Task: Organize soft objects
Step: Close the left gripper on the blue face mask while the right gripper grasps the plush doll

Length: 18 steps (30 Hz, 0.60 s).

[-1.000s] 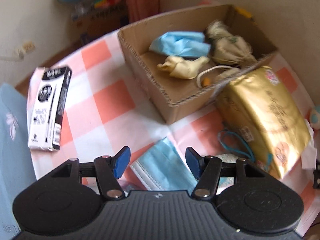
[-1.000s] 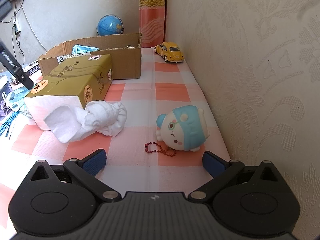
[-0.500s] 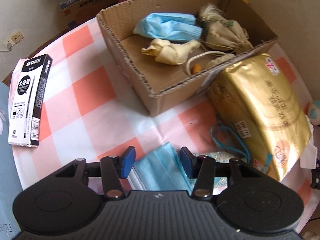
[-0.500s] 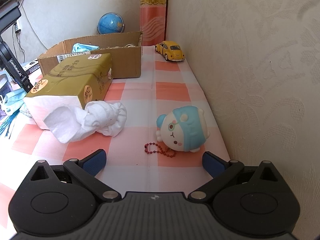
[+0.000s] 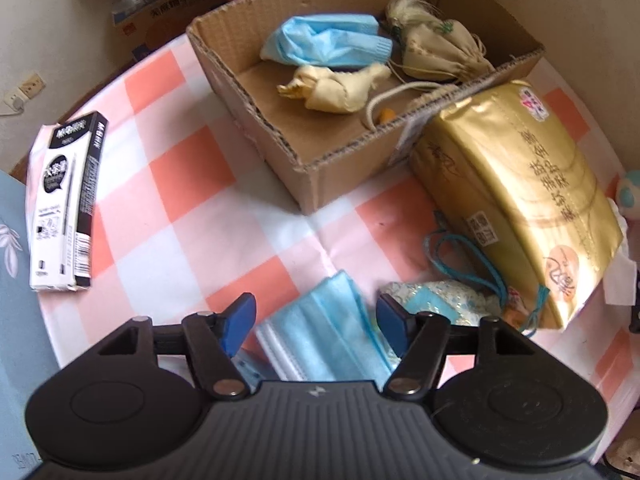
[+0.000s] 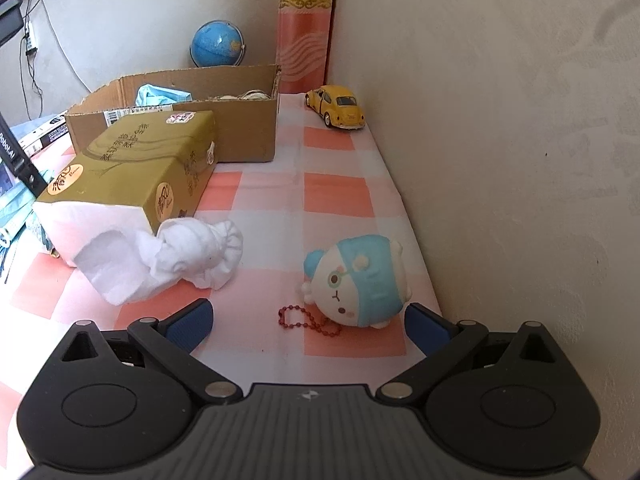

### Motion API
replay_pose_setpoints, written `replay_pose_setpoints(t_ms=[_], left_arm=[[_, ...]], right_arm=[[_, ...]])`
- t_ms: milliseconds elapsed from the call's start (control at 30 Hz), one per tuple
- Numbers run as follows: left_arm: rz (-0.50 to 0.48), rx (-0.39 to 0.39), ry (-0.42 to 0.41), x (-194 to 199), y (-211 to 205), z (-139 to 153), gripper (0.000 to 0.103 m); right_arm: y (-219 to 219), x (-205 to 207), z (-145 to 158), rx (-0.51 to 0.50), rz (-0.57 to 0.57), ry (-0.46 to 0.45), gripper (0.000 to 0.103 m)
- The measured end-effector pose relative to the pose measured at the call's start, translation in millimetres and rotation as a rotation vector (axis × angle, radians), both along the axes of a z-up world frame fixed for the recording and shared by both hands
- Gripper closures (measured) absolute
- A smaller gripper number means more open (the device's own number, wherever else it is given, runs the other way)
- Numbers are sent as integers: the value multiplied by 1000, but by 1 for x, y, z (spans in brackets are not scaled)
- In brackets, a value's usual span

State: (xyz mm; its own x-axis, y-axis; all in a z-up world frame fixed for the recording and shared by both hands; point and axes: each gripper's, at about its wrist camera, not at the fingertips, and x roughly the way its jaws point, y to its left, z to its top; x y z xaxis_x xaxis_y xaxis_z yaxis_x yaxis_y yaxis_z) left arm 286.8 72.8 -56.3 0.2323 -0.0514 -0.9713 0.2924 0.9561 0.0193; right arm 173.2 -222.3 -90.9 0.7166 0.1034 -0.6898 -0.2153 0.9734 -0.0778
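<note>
A folded blue face mask (image 5: pixel 320 328) lies on the checked cloth between the jaws of my left gripper (image 5: pixel 316 316); the jaws are opening and the pads stand clear of it. Behind it the cardboard box (image 5: pixel 320 168) holds another blue mask (image 5: pixel 324 44), a cream cloth bundle (image 5: pixel 336 86) and a drawstring pouch (image 5: pixel 436 52). A patterned pouch with a teal cord (image 5: pixel 444 300) lies beside the gold tissue pack (image 5: pixel 516 196). My right gripper (image 6: pixel 308 320) is open just in front of a blue-and-white plush toy (image 6: pixel 356 284) with a red bead chain; a white rolled cloth (image 6: pixel 192 256) lies to the left.
A black-and-white pen box (image 5: pixel 64 212) lies at the table's left edge. A yellow toy car (image 6: pixel 336 106) sits by the wall, a globe (image 6: pixel 216 44) behind the box. The wall runs close along the right side in the right wrist view.
The left jaws narrowed over the blue mask, then widened again; the mask stays on the cloth. The left view shifted slightly. The right gripper and its surroundings have not moved.
</note>
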Motion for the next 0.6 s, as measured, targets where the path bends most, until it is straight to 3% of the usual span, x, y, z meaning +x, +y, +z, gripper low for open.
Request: replay_pose_setpoints(t_ms=[233,433,600], left_arm=[[-51,-87,11,-11,-17,9,37],[-108,-8,-37,-19,-31,17,42],[-66,-40,-83,-27,-20,29,43]], right_arm=[[-2,1,3,-10,-4,-12,0],[-2,-1,6,-7,-3,-26,0],[-3,-3,9,-4,-2,-35,0]])
